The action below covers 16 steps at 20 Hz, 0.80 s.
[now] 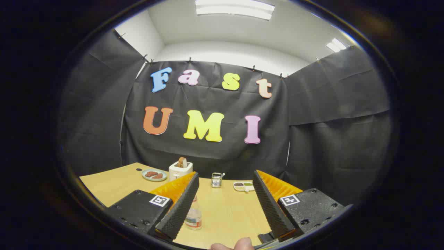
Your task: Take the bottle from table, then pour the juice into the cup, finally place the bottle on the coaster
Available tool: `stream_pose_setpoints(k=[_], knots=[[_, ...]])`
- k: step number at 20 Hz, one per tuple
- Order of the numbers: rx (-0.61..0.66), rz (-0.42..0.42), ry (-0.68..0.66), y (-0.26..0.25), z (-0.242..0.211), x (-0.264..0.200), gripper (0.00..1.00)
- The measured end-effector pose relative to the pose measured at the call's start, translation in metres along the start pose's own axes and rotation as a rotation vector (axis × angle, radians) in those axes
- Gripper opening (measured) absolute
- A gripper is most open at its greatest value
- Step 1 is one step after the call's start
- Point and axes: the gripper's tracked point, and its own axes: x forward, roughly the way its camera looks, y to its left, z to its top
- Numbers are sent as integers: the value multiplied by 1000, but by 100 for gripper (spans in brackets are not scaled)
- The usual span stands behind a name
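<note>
Jaws point(225, 201) spread wide, gripping nothing; bottle point(193, 218) stands just beside the left one.

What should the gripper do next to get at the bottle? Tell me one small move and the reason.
Probably ease the gripper down and slightly toward its left finger. The fingers stand open with nothing between them, and the bottle stands upright on the table just beside that finger rather than centred in the gap, so it needs lining up before closing.
</note>
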Motion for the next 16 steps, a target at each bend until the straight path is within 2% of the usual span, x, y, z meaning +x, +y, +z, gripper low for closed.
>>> stream_pose_setpoints(k=[16], knots=[[16,24,21,9,-6,2,100]])
